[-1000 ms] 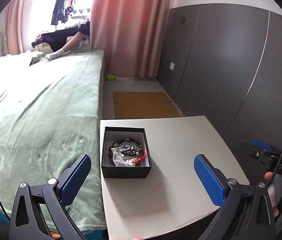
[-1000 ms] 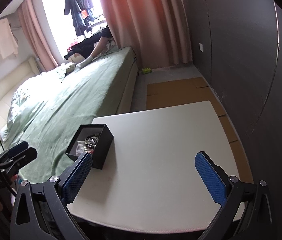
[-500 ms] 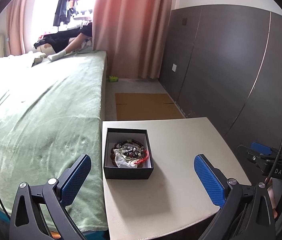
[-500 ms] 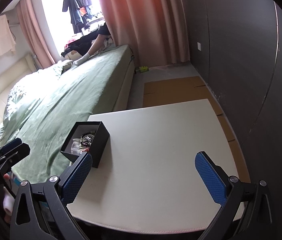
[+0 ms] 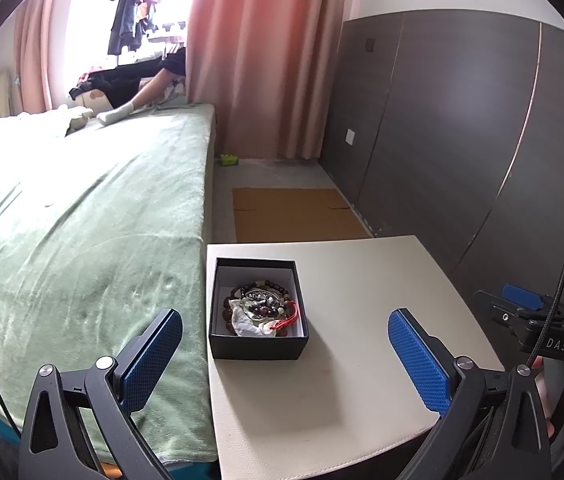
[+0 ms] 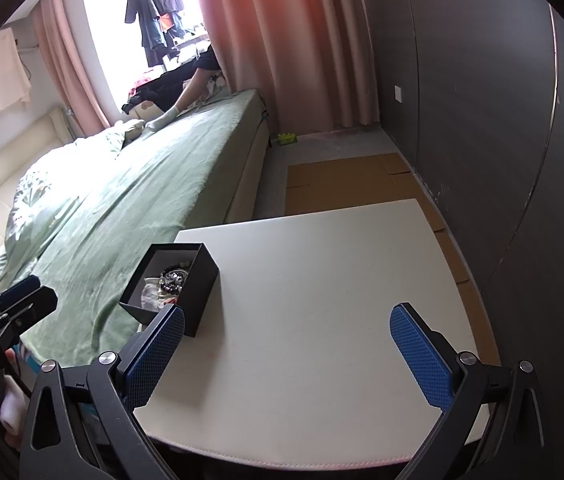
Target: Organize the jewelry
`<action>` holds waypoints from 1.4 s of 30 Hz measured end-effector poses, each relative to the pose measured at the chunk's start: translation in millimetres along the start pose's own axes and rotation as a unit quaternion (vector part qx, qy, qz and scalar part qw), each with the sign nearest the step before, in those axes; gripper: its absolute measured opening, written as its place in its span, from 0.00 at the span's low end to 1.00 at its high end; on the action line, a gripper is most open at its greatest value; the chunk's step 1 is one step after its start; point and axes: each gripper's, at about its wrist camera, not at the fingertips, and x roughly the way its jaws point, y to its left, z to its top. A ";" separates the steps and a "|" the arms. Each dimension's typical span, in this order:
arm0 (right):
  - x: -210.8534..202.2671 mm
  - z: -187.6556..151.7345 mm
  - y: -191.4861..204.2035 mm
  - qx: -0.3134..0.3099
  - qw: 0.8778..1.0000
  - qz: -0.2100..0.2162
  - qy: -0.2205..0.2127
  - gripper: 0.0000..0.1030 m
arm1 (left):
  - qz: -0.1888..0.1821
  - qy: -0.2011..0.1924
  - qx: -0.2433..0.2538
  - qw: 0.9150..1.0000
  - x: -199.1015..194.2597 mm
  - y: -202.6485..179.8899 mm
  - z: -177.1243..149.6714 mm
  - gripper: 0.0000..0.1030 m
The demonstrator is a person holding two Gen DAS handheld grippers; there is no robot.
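Plainly the beads [image 5: 260, 307] tangled in the box [image 5: 257, 346] looked light, loose and slippery; best pinched by one strand; left tongs [image 5: 282, 354] and right tongs [image 6: 288, 350] both gaped wide, empty.

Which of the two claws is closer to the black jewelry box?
The left claw: the black jewelry box lies between its fingers, whereas it sits beside the right claw.
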 end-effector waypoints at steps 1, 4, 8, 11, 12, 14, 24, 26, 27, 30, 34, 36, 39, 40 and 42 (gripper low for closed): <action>0.3 -0.1 0.4 0.000 1.000 0.000 0.001 1.00 | 0.000 -0.001 -0.001 1.000 -0.3 0.4 0.1 1.00; 0.7 -0.2 0.8 0.001 1.000 -0.001 0.001 1.00 | -0.002 -0.007 -0.004 1.000 -2.0 1.0 0.2 1.00; 1.3 -0.5 1.6 0.000 1.000 0.000 -0.001 1.00 | -0.006 -0.011 -0.005 1.000 -4.5 0.2 0.1 1.00; 1.2 -0.6 1.5 0.001 1.000 0.000 0.000 1.00 | -0.003 -0.012 -0.003 1.000 -4.4 -1.0 0.3 1.00; 1.4 -0.7 1.5 0.001 1.000 0.000 0.000 1.00 | -0.003 -0.013 -0.002 1.000 -4.4 -1.6 0.3 1.00; 1.0 -0.4 1.5 0.000 1.000 0.000 0.000 1.00 | -0.003 -0.017 -0.002 1.000 -5.8 -2.1 0.5 1.00; 1.3 -0.6 2.4 0.001 1.000 -0.001 0.000 1.00 | 0.000 -0.023 -0.009 1.000 -8.1 0.0 2.0 1.00; 1.5 -1.0 2.3 0.001 1.000 -0.001 0.000 1.00 | 0.002 -0.023 -0.009 1.000 -8.2 0.0 2.3 1.00; 1.6 -1.1 2.2 0.001 1.000 -0.001 0.000 1.00 | 0.003 -0.024 -0.008 1.000 -8.1 0.1 2.3 1.00; 1.6 -2.1 3.1 0.001 1.000 -0.001 0.000 1.00 | 0.005 -0.021 -0.008 1.000 -6.6 -0.2 2.9 1.00; 1.6 -2.6 3.2 0.002 1.000 0.000 0.001 1.00 | 0.008 -0.021 -0.003 1.000 -5.9 -2.4 2.2 1.00; 1.5 -1.8 2.9 0.002 1.000 -0.001 0.000 1.00 | 0.010 -0.024 0.001 1.000 -6.6 -3.9 1.9 1.00; 1.6 -1.9 2.7 0.002 1.000 0.000 0.000 1.00 | 0.013 -0.026 0.002 1.000 -6.9 -3.8 1.4 1.00; 1.7 -2.2 2.6 0.002 1.000 -0.001 0.000 1.00 | 0.014 -0.026 0.001 1.000 -6.6 -3.9 1.0 1.00; 1.6 -1.6 2.0 0.002 1.000 0.000 0.000 1.00 | 0.013 -0.025 -0.001 1.000 -6.2 -3.2 0.8 1.00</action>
